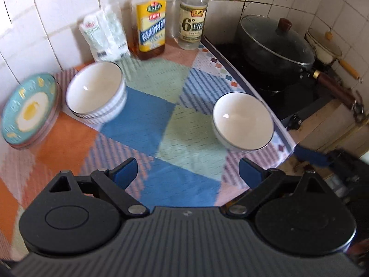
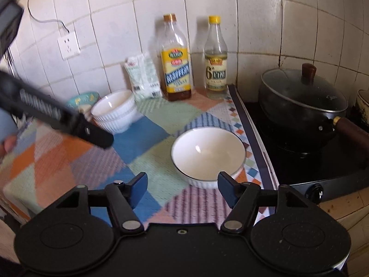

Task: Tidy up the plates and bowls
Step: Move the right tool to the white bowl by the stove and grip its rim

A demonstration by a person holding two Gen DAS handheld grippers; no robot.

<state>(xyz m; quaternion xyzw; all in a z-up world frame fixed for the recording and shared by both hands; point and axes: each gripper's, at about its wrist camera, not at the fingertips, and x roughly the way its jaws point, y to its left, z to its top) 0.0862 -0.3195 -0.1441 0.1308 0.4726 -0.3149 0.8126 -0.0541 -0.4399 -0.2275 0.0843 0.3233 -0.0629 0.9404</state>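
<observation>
White-tiled kitchen corner, patchwork cloth (image 1: 147, 115) on counter, left hand-held gripper (image 1: 188, 173) and right hand-held gripper (image 2: 182, 187) both agape

Both grippers (image 1: 188, 173) (image 2: 182, 188): black bodies w/ round discs, silver screws, blue-padded fingers (image 1: 125, 173).

Both views are lit by soft daylight, and moderate brightness is seen on the tiled wall (image 2: 161, 4). Small glare spots are seen inside the single white bowl (image 2: 207, 154) and the stacked bowls (image 1: 95, 90). The dark pot (image 1: 274, 41) area is left in shadow with little detail. Motion blur is noticed on the patterned cloth (image 1: 150, 115) and the teal plate (image 1: 28, 110). Straight tile lines are bent strongly near the edges, and the corners of the right wrist view are darkened.
</observation>
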